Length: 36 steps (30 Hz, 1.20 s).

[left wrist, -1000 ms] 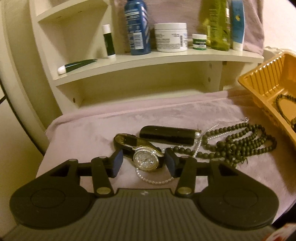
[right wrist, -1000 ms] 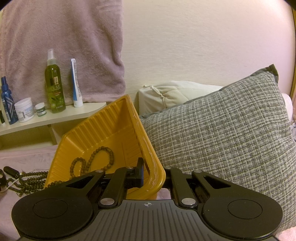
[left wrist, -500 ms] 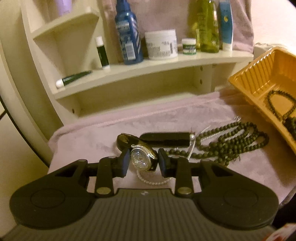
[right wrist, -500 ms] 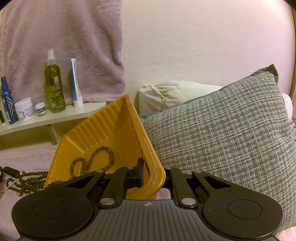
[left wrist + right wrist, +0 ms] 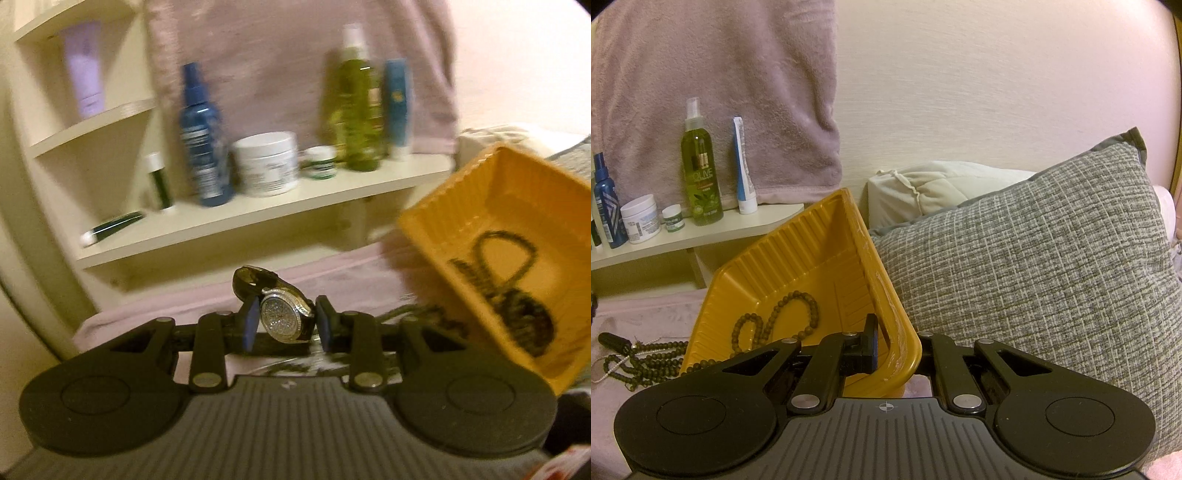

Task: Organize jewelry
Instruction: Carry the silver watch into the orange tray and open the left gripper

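Black-strapped watch is sitting clamped in the left gripper; the right gripper is pinching the yellow tray rim.

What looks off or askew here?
The yellow tray sits tilted, its corner rim pinched by the right gripper. A dark bead necklace lies tangled on the cloth outside it.

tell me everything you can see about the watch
The watch has a round face covered in sparkling stones inside a silver-looking rim, on a dark band that loops up and back behind it. It is held off the pink cloth, face toward the camera and slightly tilted, clamped between the blue pads of the left tongs. Nothing else appears to touch it.
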Each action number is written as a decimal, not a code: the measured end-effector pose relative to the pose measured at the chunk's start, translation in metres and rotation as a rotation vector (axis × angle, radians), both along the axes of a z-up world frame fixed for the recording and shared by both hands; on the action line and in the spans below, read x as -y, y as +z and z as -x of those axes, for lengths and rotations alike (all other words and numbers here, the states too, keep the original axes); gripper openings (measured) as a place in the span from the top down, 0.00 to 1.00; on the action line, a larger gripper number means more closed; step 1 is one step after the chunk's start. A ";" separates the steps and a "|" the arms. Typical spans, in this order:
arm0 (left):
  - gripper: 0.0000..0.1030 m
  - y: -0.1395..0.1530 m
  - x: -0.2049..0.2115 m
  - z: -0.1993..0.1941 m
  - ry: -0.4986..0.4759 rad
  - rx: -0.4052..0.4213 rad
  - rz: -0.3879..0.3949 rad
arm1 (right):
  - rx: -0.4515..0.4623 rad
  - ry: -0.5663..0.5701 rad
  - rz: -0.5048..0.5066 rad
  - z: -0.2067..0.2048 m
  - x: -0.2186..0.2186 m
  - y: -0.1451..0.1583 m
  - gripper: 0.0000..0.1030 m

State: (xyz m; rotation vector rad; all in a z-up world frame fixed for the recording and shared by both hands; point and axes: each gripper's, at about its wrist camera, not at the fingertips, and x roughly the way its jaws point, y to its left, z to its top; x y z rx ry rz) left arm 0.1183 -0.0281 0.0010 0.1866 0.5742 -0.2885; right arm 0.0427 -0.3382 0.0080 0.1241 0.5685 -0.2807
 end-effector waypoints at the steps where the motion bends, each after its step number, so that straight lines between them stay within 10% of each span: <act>1: 0.72 0.002 0.006 0.001 -0.026 -0.004 0.011 | 0.000 0.000 0.000 0.000 0.000 0.000 0.92; 19: 0.72 0.006 0.135 0.029 -0.515 -0.091 0.118 | 0.001 -0.004 -0.017 0.000 0.000 0.001 0.92; 36: 0.71 0.000 0.146 0.034 -0.543 -0.090 0.094 | 0.000 -0.006 -0.022 0.000 -0.001 0.002 0.92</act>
